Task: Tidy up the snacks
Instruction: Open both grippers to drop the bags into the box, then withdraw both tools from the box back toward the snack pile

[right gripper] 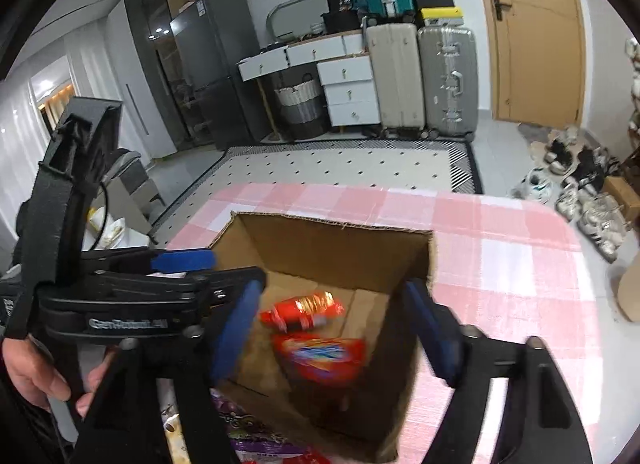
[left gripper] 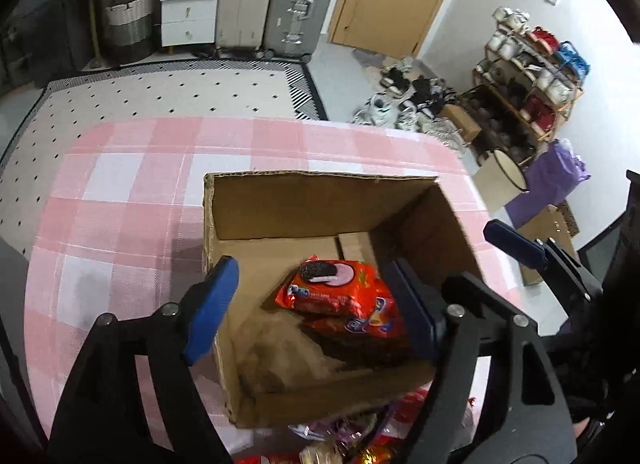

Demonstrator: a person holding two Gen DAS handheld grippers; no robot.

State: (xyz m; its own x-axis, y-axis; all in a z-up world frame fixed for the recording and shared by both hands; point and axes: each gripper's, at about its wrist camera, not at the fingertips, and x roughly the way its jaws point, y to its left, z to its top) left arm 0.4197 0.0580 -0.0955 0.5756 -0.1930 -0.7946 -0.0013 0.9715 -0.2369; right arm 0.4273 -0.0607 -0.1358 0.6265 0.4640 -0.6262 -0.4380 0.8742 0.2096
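White walls, a tan door [right gripper: 536,36], two suitcases [right gripper: 424,80] beside white drawers [right gripper: 350,90], and a dotted rug [right gripper: 340,168] on pale floor.

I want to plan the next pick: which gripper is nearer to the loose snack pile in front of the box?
Cannot tell. Both open grippers, left and right, hang over the cardboard box; the snack pile lies below both.

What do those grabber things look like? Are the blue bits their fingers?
Yes. Each gripper, the left gripper and the right gripper, has two flat blue finger pads on black plastic arms joined by silver rivets. In the right wrist view the left one shows white lettering on its black body, black straps, a thin black cable, and a bare hand holding it.
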